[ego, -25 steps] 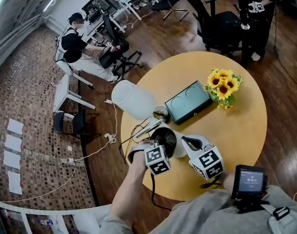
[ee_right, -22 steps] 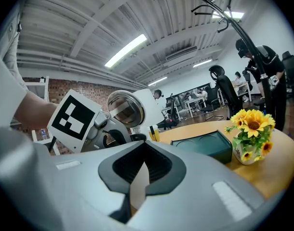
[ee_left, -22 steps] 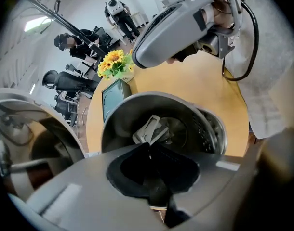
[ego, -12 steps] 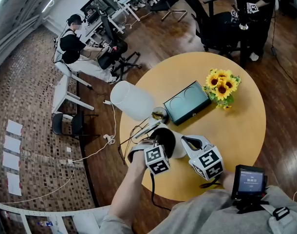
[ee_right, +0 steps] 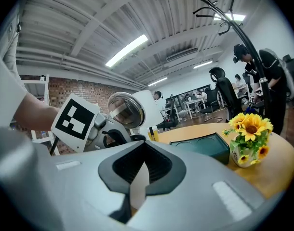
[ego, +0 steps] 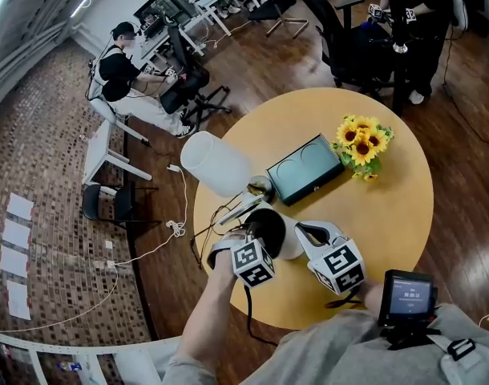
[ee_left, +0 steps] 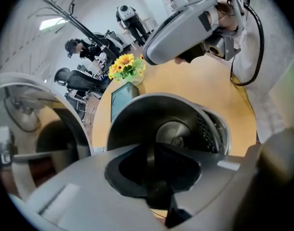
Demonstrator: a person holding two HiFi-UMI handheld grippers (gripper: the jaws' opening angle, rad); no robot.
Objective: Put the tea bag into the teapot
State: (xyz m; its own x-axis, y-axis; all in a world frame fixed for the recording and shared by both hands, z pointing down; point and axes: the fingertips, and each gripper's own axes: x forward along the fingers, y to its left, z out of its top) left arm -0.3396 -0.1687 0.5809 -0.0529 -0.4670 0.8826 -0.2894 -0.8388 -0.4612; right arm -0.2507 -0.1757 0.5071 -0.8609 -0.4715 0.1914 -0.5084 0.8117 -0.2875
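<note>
Jaws of the left gripper (ee_left: 148, 158) stand a slit apart and have just been opening; we see nothing between the pads. Right gripper (ee_right: 143, 158) has its jaws closed on a pale strip at the side of the teapot (ee_left: 132, 119); we read it as a part of the pot.

Teapot: white outside, shiny metal inside, strainer holes on the inner wall, mouth uncovered. It sits near the front edge of the round yellow table (ego: 373, 207). On the pot's metal floor we see a small pale lump, probably the tea bag (ee_left: 177, 139), too small to be sure.

Left gripper points steeply down, right over the pot's mouth. The left hand (ego: 224, 255) and its bare forearm come up from the bottom of the head view. Right gripper lies nearly level and meets the pot from its right side.
</note>
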